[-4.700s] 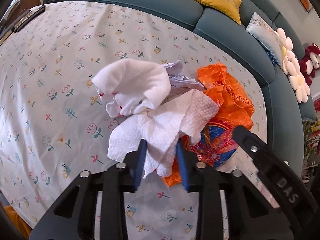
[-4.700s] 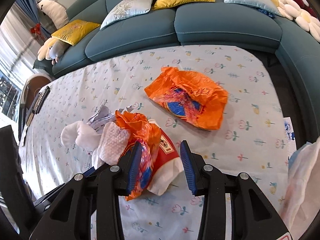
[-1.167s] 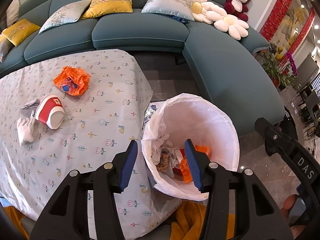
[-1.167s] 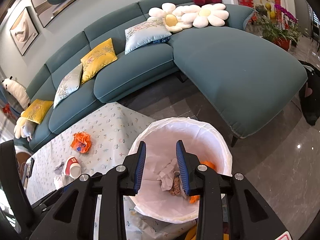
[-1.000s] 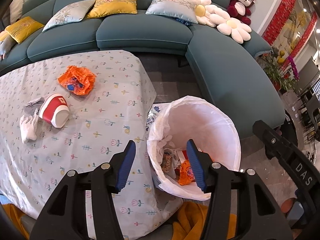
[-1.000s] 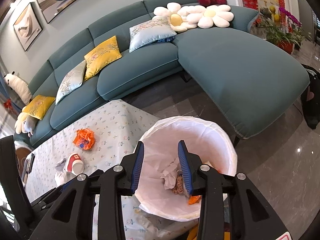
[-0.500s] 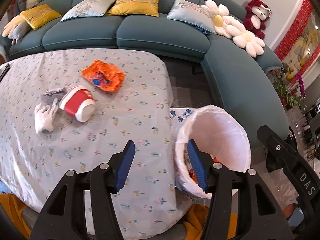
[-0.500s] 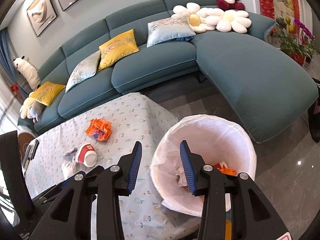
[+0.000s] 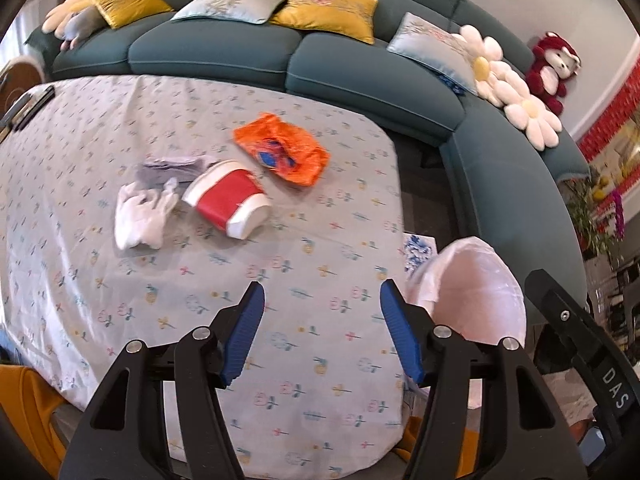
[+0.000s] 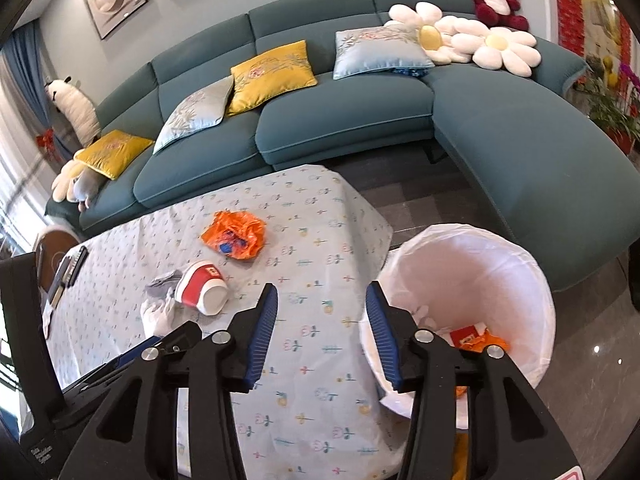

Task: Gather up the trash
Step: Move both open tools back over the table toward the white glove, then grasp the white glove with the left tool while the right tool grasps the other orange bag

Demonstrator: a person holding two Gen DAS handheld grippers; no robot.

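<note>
Ahead of your tongs the flowered tablecloth (image 9: 304,256) runs to a teal sofa (image 10: 344,120) with yellow cushions (image 10: 272,74) and daisy pillows (image 10: 492,46). A red teddy bear (image 9: 550,68) sits far right; what looks like a remote (image 9: 28,106) lies far left.

Tablecloth (image 9: 200,280): smooth printed cloth, slight sheen. Wrapper (image 9: 284,148): crinkled glossy orange plastic. Cup (image 9: 228,200): smooth paper, red and white. Tissue (image 9: 138,216): soft, matt. Bin liner (image 10: 480,272): thin translucent white plastic. Sofa (image 10: 340,120): matt teal fabric. Floor (image 10: 600,328): glossy polished stone.
</note>
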